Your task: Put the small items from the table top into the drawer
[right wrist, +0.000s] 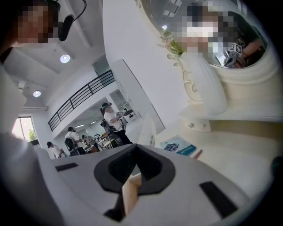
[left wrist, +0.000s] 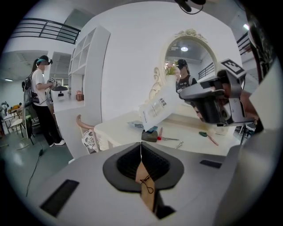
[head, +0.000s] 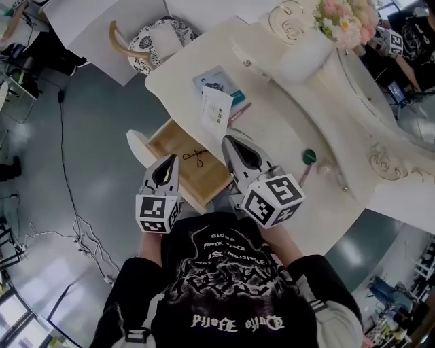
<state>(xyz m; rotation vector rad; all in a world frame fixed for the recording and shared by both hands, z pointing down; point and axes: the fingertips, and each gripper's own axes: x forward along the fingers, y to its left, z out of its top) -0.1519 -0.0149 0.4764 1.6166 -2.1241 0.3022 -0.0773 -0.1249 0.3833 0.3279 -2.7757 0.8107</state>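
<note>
My right gripper [head: 228, 141] is shut on a white paper packet [head: 216, 113], held above the table's front edge beside the open drawer [head: 173, 139]. The left gripper view shows that packet [left wrist: 154, 110] hanging from the right gripper [left wrist: 185, 94]. In the right gripper view the packet [right wrist: 148, 131] appears edge-on past the closed jaws. My left gripper [head: 170, 162] hovers over the drawer, shut and empty. A small black looped item [head: 196, 158] lies on the drawer's wooden bottom. On the white table [head: 285, 136] lie a blue card [head: 217, 81], a pink pen [head: 239, 112] and a green-tipped tool [head: 309, 157].
A patterned chair [head: 155, 39] stands left of the table. A vase of flowers [head: 343, 19] and a framed mirror [head: 380, 88] fill the table's back. A cable [head: 68, 177] runs across the grey floor. Other people stand in the background of both gripper views.
</note>
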